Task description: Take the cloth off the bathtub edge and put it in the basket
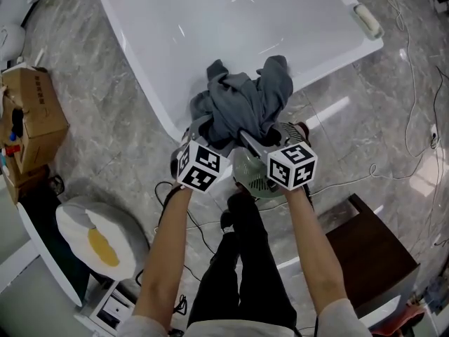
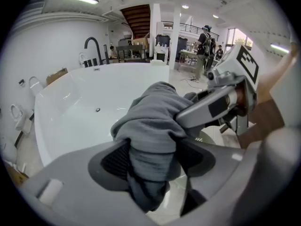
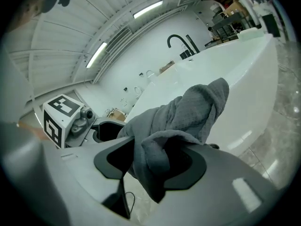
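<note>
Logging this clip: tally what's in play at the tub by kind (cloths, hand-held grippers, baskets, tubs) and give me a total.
Crumpled grey fabric cloth: 1
Hand-held gripper: 2, the left hand-held gripper and the right hand-held gripper, both clamped on the cloth
Pale green slotted basket, partly hidden under the grippers: 1
White glossy bathtub: 1
Total: 5
</note>
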`<state>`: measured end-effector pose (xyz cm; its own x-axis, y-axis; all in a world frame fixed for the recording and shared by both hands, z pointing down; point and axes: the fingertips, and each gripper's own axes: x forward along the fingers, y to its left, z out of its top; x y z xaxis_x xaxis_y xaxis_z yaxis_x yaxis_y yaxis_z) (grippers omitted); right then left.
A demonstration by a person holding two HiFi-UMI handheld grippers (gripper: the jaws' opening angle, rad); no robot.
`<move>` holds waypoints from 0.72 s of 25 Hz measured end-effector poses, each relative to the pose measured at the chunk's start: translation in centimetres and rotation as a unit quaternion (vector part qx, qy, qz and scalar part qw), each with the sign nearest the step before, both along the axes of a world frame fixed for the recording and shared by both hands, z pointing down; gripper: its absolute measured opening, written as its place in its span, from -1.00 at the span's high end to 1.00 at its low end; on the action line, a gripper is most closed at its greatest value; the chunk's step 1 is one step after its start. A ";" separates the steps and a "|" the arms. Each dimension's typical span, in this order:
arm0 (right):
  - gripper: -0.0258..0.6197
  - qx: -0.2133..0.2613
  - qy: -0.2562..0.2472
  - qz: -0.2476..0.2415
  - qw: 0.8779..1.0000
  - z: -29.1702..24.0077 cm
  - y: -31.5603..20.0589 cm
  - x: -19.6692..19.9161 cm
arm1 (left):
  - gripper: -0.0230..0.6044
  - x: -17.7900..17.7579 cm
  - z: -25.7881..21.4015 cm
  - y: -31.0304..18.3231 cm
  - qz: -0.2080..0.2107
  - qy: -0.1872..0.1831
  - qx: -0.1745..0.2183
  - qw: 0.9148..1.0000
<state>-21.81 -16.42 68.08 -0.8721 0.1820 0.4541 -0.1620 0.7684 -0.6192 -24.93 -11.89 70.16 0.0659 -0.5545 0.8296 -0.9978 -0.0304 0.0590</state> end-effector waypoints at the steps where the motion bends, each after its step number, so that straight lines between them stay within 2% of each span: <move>1: 0.35 -0.001 -0.004 -0.002 1.000 -0.4 0.2 0.1 | -0.20 0.1 -0.3 -0.1 -0.005 0.006 0.007 1.000; 5: 0.38 -0.005 -0.026 -0.007 1.000 -2.1 0.4 0.6 | -0.14 0.7 -1.8 -0.4 -0.010 0.042 0.046 0.998; 7: 0.39 0.001 -0.033 -0.007 0.999 -2.9 0.4 0.8 | 0.00 1.1 -2.5 -0.5 -0.013 0.053 0.065 0.996; 13: 0.39 0.013 -0.043 0.004 0.999 -4.7 1.1 2.4 | 0.15 2.8 -3.8 0.2 -0.043 0.068 0.113 0.990; 18: 0.39 0.032 -0.051 0.013 0.998 -6.8 2.1 4.7 | 0.20 5.0 -5.4 1.3 -0.057 0.088 0.149 0.983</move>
